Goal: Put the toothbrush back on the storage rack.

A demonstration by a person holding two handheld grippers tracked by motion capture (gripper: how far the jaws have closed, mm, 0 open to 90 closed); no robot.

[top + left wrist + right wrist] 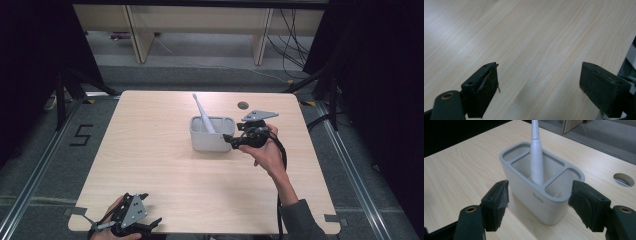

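Two tongs, both spread: right tongs [537, 205] just beside the holder [541, 195], whose middle compartment holds a toothbrush [536, 162]; left tongs [539, 90] well apart above bare bench [529, 37].

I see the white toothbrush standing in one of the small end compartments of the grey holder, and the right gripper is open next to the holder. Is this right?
Not quite. The toothbrush stands in the large middle compartment of the grey holder, not an end one; the right gripper view shows it. The rest holds: the right gripper is open next to the holder.
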